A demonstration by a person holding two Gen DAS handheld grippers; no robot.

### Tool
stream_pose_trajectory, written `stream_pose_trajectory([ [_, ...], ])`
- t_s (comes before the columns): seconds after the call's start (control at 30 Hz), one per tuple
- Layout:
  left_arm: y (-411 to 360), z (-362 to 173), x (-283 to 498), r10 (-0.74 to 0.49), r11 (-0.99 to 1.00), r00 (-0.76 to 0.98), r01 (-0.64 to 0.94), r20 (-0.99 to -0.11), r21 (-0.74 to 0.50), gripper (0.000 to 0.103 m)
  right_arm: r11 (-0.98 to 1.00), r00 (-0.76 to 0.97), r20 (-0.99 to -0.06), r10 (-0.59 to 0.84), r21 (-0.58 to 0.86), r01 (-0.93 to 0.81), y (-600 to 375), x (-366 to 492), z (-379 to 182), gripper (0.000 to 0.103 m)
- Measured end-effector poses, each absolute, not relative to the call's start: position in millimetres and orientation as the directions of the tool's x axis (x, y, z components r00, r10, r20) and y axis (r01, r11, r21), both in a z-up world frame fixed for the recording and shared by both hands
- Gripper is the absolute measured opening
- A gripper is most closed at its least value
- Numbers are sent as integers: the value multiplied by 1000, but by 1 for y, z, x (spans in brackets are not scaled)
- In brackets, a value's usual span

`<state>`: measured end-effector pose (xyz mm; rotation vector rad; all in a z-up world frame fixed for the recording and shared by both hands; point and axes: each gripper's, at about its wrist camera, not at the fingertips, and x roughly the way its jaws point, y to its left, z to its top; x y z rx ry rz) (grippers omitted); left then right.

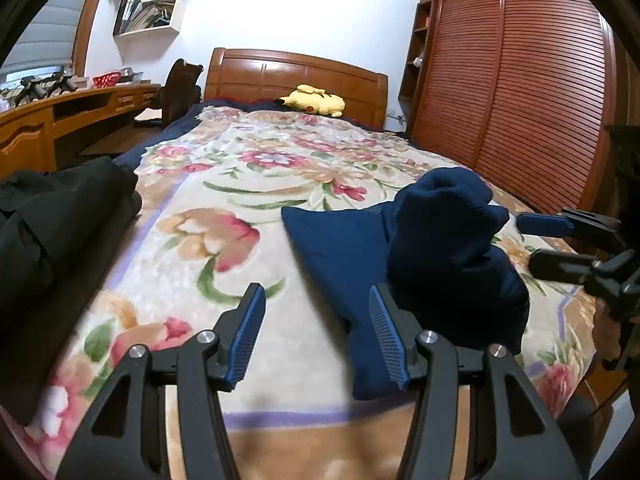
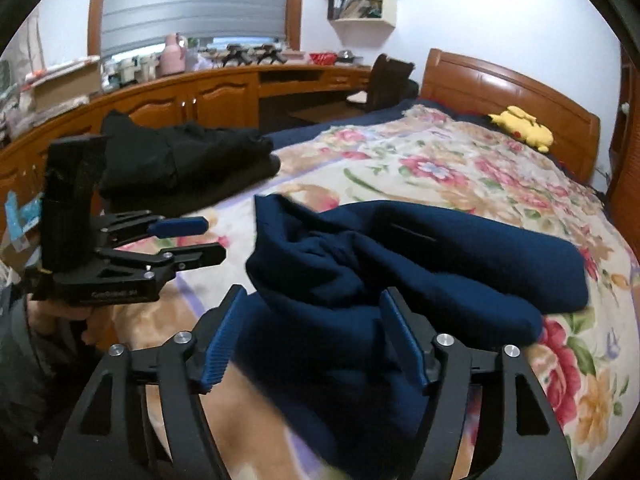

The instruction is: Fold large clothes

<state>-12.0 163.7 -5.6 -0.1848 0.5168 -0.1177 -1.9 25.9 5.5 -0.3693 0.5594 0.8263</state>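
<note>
Left wrist view: left gripper [image 1: 316,330] released, jaws apart over the floral blanket [image 1: 224,200], nothing between them; right finger's outer side against the edge of the navy garment [image 1: 404,256]. Garment bunched on the blanket near the foot of the bed. Black clothes [image 1: 52,208] piled at left edge. Yellow plush toy [image 1: 316,101] by the headboard.

Right wrist view: right gripper [image 2: 312,336] released, jaws spread either side of the rumpled navy garment [image 2: 420,256], pads not pressing it. Left gripper [image 2: 200,240] held in a hand [image 2: 60,316], empty.
</note>
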Motion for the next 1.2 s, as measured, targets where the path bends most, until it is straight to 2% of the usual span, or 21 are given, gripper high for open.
stream_pose_trajectory([
  [0.17,159,5,-20,-165,974,885,77,-435,-213,54,700,623,-563,543,-107,-706,-21,-4,8,73],
  [0.27,160,11,-25,-163,971,899,73,-407,-228,54,752,659,-586,472,-122,-648,-43,10,-5,72],
  [0.37,161,15,-28,-163,968,909,72,-385,-240,54,779,665,-599,446,-106,-618,-51,28,-20,57],
  [0.43,160,17,-29,-163,967,914,73,-372,-242,54,788,659,-606,445,-85,-610,-47,37,-28,54],
  [0.57,158,18,-30,-160,968,919,75,-361,-238,54,753,587,-627,513,0,-658,-25,47,-45,28],
  [0.67,156,15,-26,-166,969,913,80,-372,-235,54,697,488,-682,545,44,-716,0,47,-64,22],
  [0.9,141,-5,-6,-184,973,865,92,-467,-212,54,679,470,-692,548,40,-733,-3,45,-60,23],
  [0.93,140,-7,-4,-182,974,860,91,-477,-207,54,682,484,-688,541,22,-731,-5,45,-54,30],
  [0.97,138,-9,-3,-177,976,856,88,-486,-200,54,688,504,-683,529,-2,-725,-8,46,-48,45],
  [1.0,137,-10,-2,-169,978,854,83,-491,-192,54,696,524,-679,514,-26,-717,-8,47,-43,55],
  [1.13,139,-13,2,-165,979,849,77,-503,-191,54,730,612,-645,457,-121,-673,-19,67,-28,69],
  [1.2,141,-15,3,-161,979,845,71,-510,-192,54,748,659,-627,416,-175,-640,-23,84,-25,70],
])
